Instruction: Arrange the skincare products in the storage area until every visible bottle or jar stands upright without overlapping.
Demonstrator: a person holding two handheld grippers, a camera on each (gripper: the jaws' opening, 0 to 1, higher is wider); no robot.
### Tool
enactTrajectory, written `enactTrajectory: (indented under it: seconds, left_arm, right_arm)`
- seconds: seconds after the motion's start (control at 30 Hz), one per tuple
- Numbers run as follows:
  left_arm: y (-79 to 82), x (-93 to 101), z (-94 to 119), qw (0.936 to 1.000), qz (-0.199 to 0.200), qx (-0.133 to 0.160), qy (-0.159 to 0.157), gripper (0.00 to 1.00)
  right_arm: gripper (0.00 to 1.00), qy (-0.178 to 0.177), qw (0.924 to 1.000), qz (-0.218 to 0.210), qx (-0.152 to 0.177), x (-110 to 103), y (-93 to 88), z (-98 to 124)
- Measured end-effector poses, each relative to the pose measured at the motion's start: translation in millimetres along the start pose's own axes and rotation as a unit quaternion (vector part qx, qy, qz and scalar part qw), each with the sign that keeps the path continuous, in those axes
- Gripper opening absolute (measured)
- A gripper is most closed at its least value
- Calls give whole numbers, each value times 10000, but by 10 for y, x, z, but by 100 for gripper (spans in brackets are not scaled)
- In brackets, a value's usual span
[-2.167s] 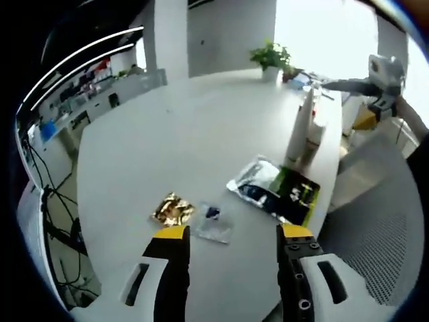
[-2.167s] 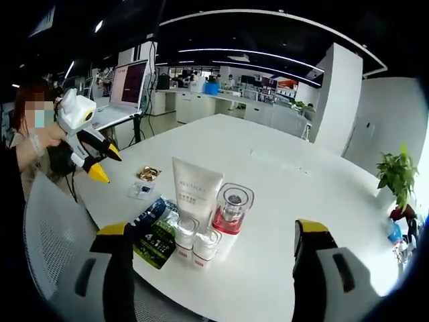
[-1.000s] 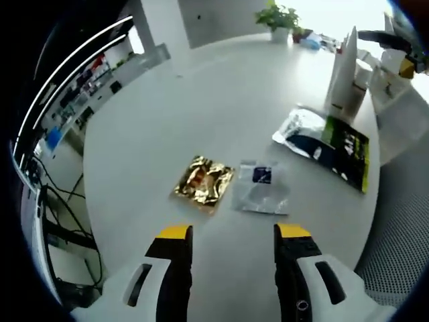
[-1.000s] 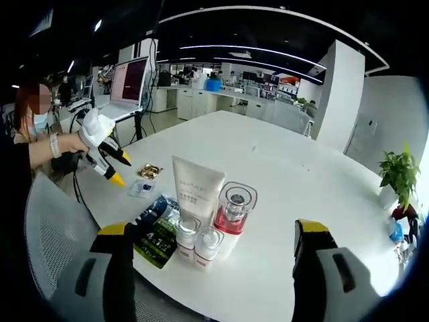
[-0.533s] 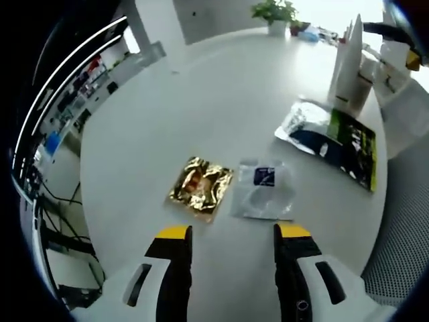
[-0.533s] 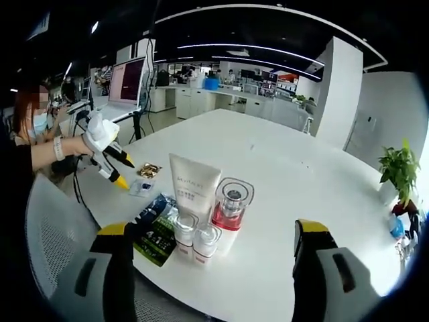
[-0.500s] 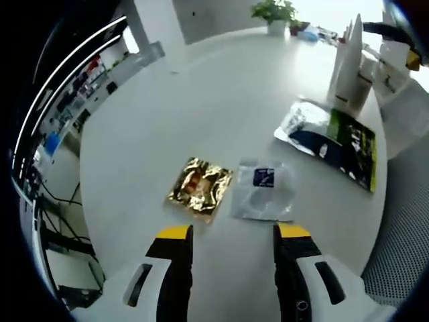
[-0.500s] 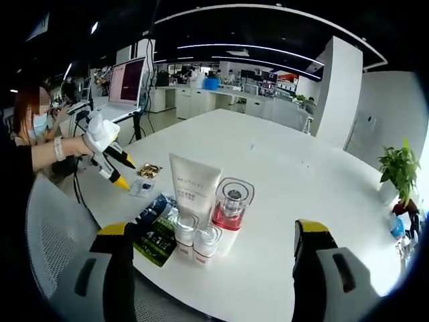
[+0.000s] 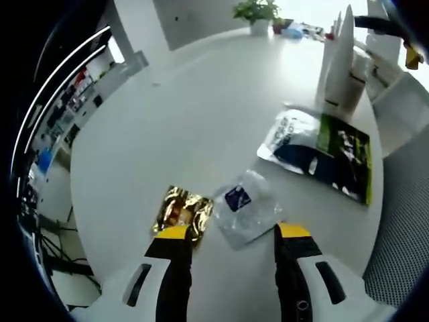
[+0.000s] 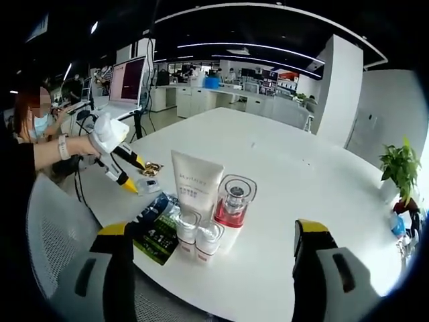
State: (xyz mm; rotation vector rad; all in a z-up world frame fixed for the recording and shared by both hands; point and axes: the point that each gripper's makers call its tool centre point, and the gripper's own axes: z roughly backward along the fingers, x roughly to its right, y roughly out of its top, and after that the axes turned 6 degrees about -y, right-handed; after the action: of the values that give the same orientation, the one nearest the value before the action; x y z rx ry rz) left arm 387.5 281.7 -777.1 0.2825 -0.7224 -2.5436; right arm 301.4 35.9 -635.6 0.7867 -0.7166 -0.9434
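While our left gripper (image 9: 228, 235) hangs low over the white table (image 9: 201, 107), its fingers (image 9: 175, 236) are spread wide and hold nothing. A gold packet (image 9: 182, 210) lies just past the left finger, and a clear packet (image 9: 244, 211) with a dark label lies between the two yellow tips. The two packets look like they touch at one side.

Our right gripper (image 10: 211, 235) is open too, with nothing in it. It waits near the table edge, facing the skincare group. There we see a white tube (image 10: 195, 184) standing on its cap, a pink bottle (image 10: 232, 204) with a clear top, and two small jars (image 10: 198, 235) in front. All four stand upright and close together. A dark and green pouch (image 10: 155, 228) lies flat just beside them, near the edge.

We think the step now is picking up the clear packet. To do it well, we should come down straight, get one finger on each side, and pinch a raised edge, because a thin flat packet can slip. We should take care not to drag the gold packet along.
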Motion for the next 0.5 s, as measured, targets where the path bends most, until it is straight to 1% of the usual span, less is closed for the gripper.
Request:
enactTrajectory:
  seconds: [0.17, 0.3, 0.4, 0.5]
  left_arm:
    - [78, 21, -46, 9995, -270, -11, -151, 45]
    - [131, 53, -84, 9978, -549, -71, -375, 44]
    - [160, 81, -111, 9968, -584, -152, -527, 44]
    - [210, 98, -154, 9957, -622, -150, -674, 45]
  right_arm:
    - [100, -8, 10000, -6, -15, 7, -16, 8]
    - [100, -5, 10000, -7, -45, 5, -37, 5]
    - [100, 9, 10000, -13, -53, 1, -41, 3]
    - [100, 13, 10000, -5, -74, 5, -46, 0]
